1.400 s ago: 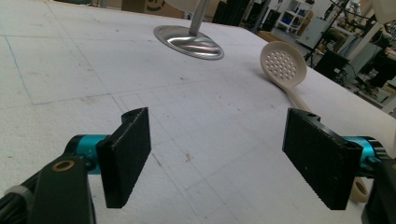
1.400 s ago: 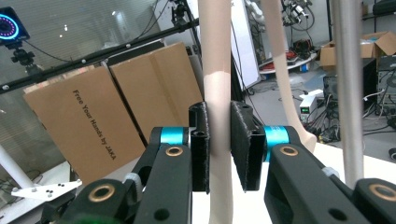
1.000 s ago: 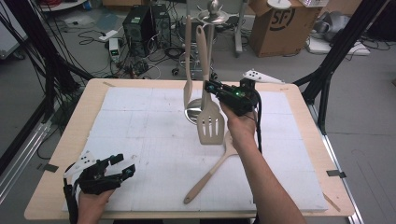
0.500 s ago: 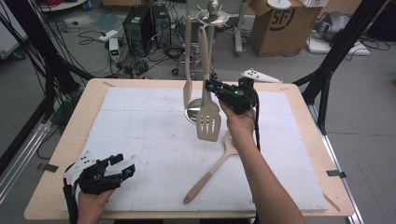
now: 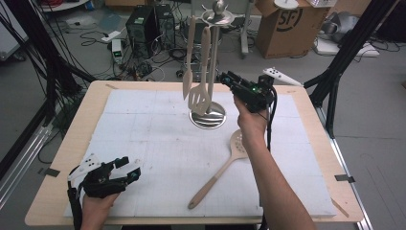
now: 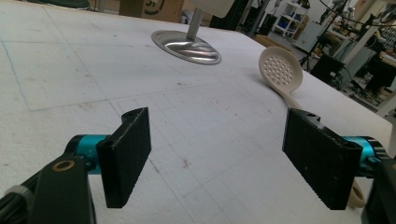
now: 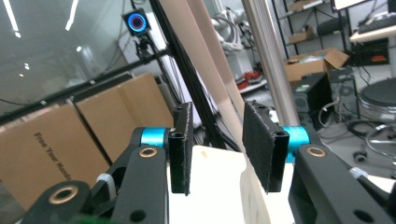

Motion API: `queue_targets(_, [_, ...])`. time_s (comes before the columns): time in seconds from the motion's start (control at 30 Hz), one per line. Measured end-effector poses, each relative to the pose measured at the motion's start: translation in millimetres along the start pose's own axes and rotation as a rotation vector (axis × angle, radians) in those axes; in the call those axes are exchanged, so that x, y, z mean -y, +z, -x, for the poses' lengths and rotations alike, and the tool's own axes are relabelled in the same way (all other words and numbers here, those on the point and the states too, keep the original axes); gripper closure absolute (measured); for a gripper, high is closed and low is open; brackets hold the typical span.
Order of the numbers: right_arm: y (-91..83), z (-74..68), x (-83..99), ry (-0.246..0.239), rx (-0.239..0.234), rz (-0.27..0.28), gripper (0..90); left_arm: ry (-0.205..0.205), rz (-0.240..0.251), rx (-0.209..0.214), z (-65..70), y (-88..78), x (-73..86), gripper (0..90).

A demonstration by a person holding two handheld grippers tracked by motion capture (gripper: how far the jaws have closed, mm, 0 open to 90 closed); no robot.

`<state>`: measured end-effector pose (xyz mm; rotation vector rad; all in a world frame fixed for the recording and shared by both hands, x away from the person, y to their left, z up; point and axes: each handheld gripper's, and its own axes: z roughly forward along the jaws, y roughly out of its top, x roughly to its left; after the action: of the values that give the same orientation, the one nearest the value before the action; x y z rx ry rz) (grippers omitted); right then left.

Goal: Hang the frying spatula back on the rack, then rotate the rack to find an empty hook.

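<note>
A metal utensil stand point(image 5: 208, 119) rises at the table's far middle. A pale slotted turner point(image 5: 200, 93) and a pale spatula point(image 5: 188, 81) hang from its top. My right gripper point(image 5: 225, 79) sits just right of the turner; its jaws have just been opening and nothing is pressed between the pads. Seen from the right gripper point(image 7: 217, 144), the pale handles point(image 7: 219, 70) run down just beyond the pads, next to the stand's pole point(image 7: 268, 60). A slotted spoon point(image 5: 238, 142) lies on the white mat. My left gripper point(image 5: 129, 168) rests open at the near left, empty point(image 6: 217, 158).
The stand's base point(image 6: 187, 44) and the spoon's head point(image 6: 280, 70) lie ahead of the left gripper. A white flat object point(image 5: 282, 76) sits at the table's far right edge. Cardboard box point(image 5: 287, 24), computer and cables are on the floor beyond.
The turner's blade has swung up and left, away from the right gripper, and now hangs free on the stand. The right jaws have spread apart. The left hand has kept still.
</note>
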<state>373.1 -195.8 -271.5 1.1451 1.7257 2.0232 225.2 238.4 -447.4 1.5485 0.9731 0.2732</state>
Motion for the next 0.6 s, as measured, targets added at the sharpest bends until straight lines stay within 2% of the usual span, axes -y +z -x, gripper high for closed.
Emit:
queue_targets(0.27, [4.7, -4.4, -9.3, -0.004, -0.04, 0.039, 62.8, 0.002, -0.01, 0.009, 1.7, 4.5, -0.4, 24.3])
queue_targets(0.47, [13.3, -8.4, -18.7, -0.013, -0.05, 0.063, 63.4, -0.007, 0.008, 0.004, 1.0, 0.9, -0.8, 24.3])
queue_targets(0.53, [17.0, -10.0, -21.8, -0.018, -0.048, 0.072, 65.7, -0.007, 0.005, 0.005, -0.1, 1.0, -0.8, 24.4])
queue_targets(0.6, [20.8, -11.2, -24.8, -0.016, -0.059, 0.091, 72.0, -0.008, 0.004, 0.006, -0.6, 1.8, -0.8, 24.3])
